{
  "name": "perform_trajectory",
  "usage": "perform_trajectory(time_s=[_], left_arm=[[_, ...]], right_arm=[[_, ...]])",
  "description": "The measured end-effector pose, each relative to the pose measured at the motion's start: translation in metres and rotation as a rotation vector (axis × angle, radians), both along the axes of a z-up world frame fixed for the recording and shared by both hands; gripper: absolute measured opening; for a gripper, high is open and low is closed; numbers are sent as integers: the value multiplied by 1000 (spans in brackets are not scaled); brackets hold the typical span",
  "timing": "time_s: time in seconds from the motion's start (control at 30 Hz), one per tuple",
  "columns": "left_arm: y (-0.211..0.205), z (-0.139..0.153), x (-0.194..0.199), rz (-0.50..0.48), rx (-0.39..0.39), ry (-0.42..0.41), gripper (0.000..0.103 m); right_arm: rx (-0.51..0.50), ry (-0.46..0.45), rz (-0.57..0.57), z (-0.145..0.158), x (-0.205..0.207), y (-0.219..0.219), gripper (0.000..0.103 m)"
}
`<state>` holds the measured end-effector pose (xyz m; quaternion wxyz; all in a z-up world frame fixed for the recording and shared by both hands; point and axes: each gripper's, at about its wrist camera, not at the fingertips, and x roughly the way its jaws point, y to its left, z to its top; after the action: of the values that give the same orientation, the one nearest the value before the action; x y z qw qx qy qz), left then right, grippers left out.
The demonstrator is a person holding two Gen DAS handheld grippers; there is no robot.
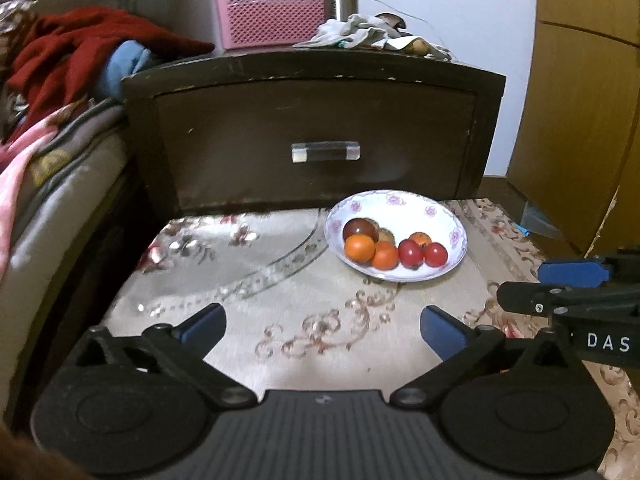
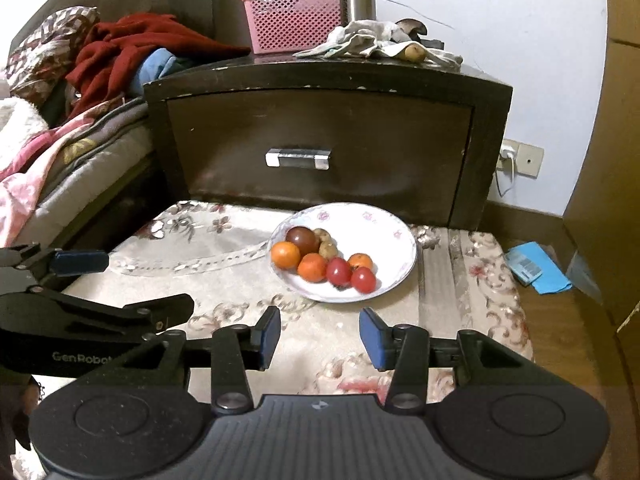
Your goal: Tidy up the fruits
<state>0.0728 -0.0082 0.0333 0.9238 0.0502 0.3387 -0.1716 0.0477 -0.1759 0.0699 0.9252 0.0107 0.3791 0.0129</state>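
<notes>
**Fruit gathered in the plate, both claws empty**

Right wrist view shows the fruit [image 2: 324,258] piled in the flowered plate [image 2: 396,256], which sits on the patterned cloth [image 2: 320,344] just before the dark nightstand [image 2: 320,132]. No fruit lies loose on the cloth, so sorting looks nearly or fully done. Nearer than the plate, the right gripper [image 2: 320,338] stands partly open and empty; the left gripper [image 1: 322,326] is spread wide, holding nothing.

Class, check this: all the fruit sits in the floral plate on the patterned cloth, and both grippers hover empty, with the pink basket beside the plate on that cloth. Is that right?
Not quite. The pink basket stands on top of the dark nightstand, behind the plate, not on the cloth. The right wrist view shows this. The rest holds: left gripper and right gripper are empty.
</notes>
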Motion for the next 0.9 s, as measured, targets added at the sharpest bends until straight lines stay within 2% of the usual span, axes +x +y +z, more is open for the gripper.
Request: perform_trajectory(time_s=[0.17, 0.7, 0.9], left_arm=[[4, -6, -17, 4, 54, 22, 103], [2, -11, -37, -11, 62, 66, 103], [4, -12, -39, 5, 36, 94, 103]], right_arm=[[20, 22, 7, -4, -14, 4, 39], [28, 61, -4, -10, -47, 14, 39], [32, 69, -9, -10, -53, 16, 39]])
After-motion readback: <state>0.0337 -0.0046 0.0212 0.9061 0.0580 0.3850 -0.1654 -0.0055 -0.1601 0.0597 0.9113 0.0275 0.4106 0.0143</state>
